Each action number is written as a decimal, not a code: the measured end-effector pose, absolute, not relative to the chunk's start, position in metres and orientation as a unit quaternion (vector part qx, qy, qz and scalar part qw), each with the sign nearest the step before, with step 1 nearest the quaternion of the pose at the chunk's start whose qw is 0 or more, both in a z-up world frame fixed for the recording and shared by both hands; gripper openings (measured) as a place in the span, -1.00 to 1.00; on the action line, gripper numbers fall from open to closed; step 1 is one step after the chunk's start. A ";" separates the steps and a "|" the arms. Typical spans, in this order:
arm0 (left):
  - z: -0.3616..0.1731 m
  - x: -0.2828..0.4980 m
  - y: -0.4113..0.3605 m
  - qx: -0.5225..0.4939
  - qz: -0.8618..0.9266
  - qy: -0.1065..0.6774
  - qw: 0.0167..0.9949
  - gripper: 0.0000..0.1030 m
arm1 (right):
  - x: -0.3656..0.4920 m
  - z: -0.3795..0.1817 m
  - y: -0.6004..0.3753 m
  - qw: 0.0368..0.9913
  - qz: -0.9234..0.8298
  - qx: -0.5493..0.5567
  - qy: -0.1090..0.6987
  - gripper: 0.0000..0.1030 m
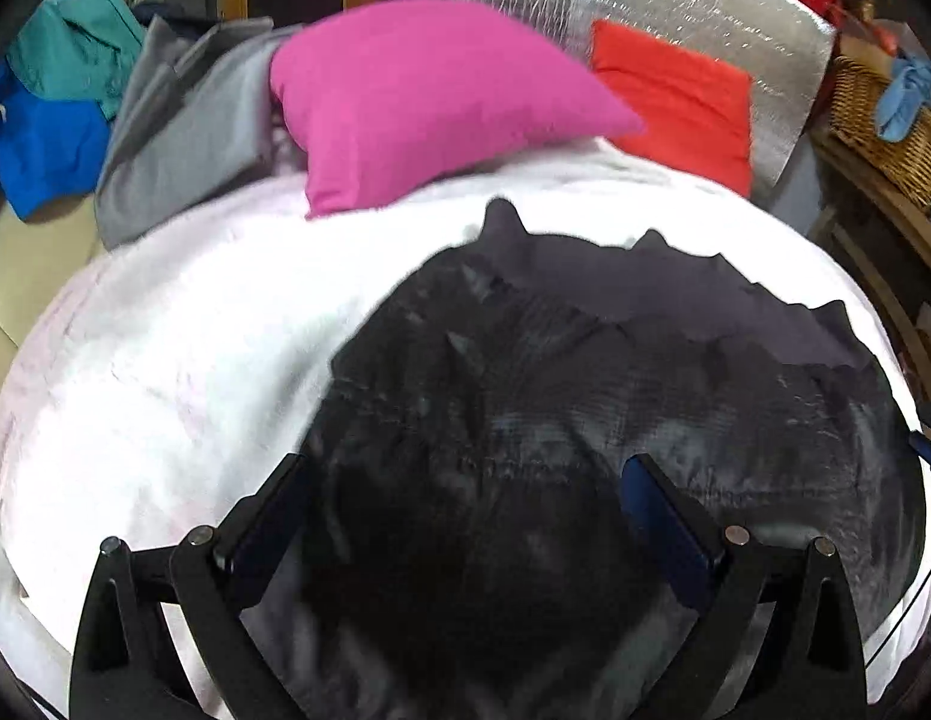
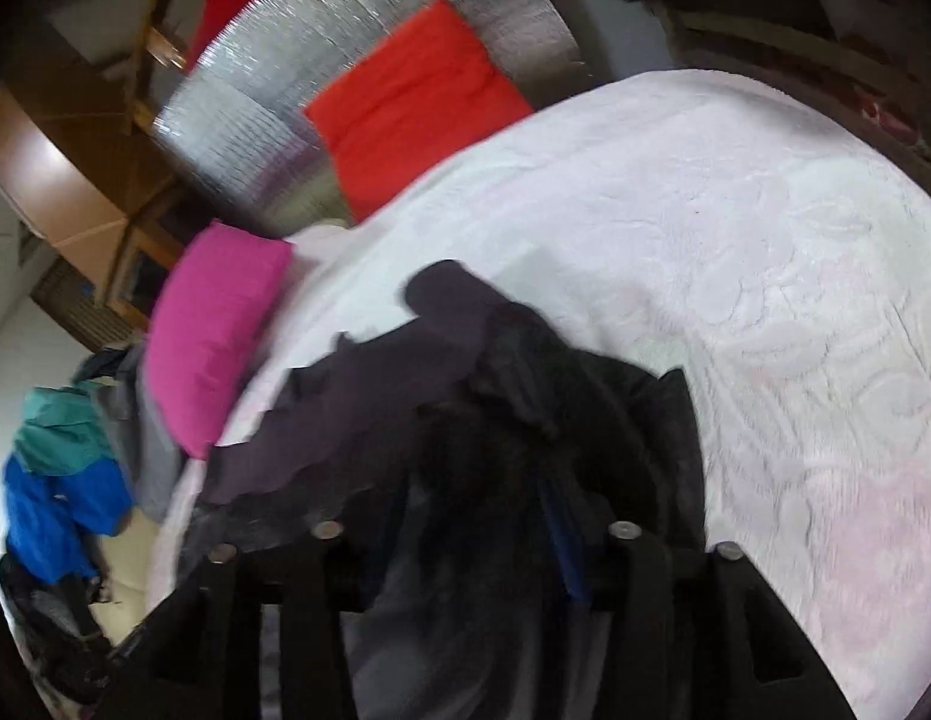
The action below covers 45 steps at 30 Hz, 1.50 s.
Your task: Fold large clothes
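Black fabric of a dark garment (image 1: pixel 525 396) fills the gap of the left claw (image 1: pixel 465 474), whose fingers stand spread wide, touching nothing. At the right claw (image 2: pixel 495 450) the same cloth bunches over the fingers, hiding the tips; whether it pinches the cloth cannot be told. Both frames are blurred. Spread flat on the white bed (image 1: pixel 183 360), the garment is cut off at 6 o'clock. A pink pillow (image 1: pixel 429 102) lies at 12 o'clock, a red pillow (image 1: pixel 675 102) at 1, piled clothes (image 1: pixel 183 132) at 10.
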<state>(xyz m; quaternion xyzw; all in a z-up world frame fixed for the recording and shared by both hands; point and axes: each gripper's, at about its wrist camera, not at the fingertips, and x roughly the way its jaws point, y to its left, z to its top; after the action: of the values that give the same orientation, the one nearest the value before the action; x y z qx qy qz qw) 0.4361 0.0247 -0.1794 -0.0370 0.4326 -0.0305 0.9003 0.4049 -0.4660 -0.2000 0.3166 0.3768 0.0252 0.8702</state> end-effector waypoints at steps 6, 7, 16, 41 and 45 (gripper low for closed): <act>-0.182 0.430 0.070 -0.057 0.019 0.449 0.892 0.98 | 0.369 -0.190 -0.419 0.878 0.055 0.279 0.384 0.10; -0.184 0.429 0.077 -0.060 0.026 0.449 0.891 0.98 | 0.365 -0.191 -0.412 0.880 0.056 0.274 0.385 0.10; -0.204 0.426 0.094 -0.066 0.019 0.504 0.861 0.98 | 0.345 -0.218 -0.356 0.873 0.037 0.189 0.449 0.11; -0.196 0.441 0.096 -0.087 -0.033 0.502 0.860 0.98 | 0.361 -0.215 -0.473 0.841 0.008 0.368 0.397 0.16; -0.183 0.450 0.111 -0.103 -0.061 0.480 0.869 0.98 | 0.360 -0.206 -0.498 0.851 0.004 0.369 0.375 0.35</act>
<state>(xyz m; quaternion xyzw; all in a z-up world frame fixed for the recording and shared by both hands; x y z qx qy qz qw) 0.4503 0.1115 -0.1826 -0.1030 0.4804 -0.0614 0.8688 0.3599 -0.4984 -0.2061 0.3687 0.3750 0.0039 0.8506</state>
